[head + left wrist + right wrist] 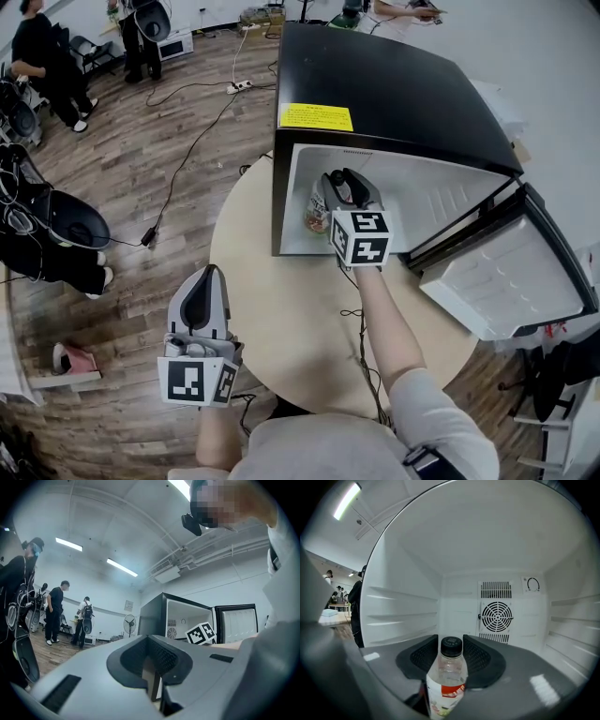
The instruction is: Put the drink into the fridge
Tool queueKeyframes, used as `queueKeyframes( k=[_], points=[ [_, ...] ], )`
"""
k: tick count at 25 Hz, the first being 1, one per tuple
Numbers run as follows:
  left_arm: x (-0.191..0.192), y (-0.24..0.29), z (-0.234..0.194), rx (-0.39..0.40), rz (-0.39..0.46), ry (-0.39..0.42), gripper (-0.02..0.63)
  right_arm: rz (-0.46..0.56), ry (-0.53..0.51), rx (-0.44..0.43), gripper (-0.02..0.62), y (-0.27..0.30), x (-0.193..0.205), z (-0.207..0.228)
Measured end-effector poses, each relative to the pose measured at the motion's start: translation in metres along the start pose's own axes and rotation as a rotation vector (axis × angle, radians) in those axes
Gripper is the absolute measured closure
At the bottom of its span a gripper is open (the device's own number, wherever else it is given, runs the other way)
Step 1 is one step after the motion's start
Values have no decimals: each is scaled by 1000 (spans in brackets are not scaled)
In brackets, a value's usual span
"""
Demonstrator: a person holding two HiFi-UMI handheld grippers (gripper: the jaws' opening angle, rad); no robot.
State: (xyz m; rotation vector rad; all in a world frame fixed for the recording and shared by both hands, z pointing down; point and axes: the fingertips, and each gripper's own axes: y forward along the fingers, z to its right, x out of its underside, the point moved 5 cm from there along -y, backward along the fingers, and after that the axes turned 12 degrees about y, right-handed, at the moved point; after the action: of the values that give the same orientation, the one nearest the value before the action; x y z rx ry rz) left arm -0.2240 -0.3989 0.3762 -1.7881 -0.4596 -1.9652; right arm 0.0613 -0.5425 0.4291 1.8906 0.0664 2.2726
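A clear drink bottle [446, 681] with a black cap and a red-and-white label stands upright just inside the open black mini fridge [394, 94]. In the head view the bottle [317, 208] sits at the left of the fridge mouth. My right gripper [342, 178] reaches into the fridge, and in the right gripper view that gripper [450, 640] is open, its jaws flanking the bottle's neck with small gaps either side. My left gripper [204, 277] hovers at the near left edge of the round table [272, 281], shut and empty. In its own view the left gripper [149, 641] points level towards the fridge [154, 616].
The fridge door [506, 272] hangs open to the right. Inside, a fan vent [497, 616] sits on the white back wall. A thin cable [361, 328] lies on the table. On the wooden floor at left are a power strip [241, 86], cables, black gear and people [47, 66].
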Motion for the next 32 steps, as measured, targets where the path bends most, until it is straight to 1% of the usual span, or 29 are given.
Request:
queueKeyframes(
  k=[4,5,8,9,12,16,24,32],
  points=[
    [-6,-2,7,1,12,5,598,29,-12,-21,424,-22,-6,-6],
    [-8,-2,10,3,16,7,598,36,-12,-27,442,-28,-7,-7],
    [-15,-2,19,11,30,13,598,58,-6,-53,578,-50,-10,-9],
    [-17,-3,23,14,35,15,598,63,-3,-68,584,-57,-11,-10],
    [-24,-3,33,20,49,20,598,76,2,-107,584,-77,-14,-15],
    [-34,-5,45,22,67,23,598,101,0,-128,584,-107,-20,-17],
    [-53,-11,76,23,100,35,598,127,62,-181,584,-167,-29,-12],
    [-72,-27,107,16,128,42,598,170,42,-196,584,-229,-44,-6]
  ],
)
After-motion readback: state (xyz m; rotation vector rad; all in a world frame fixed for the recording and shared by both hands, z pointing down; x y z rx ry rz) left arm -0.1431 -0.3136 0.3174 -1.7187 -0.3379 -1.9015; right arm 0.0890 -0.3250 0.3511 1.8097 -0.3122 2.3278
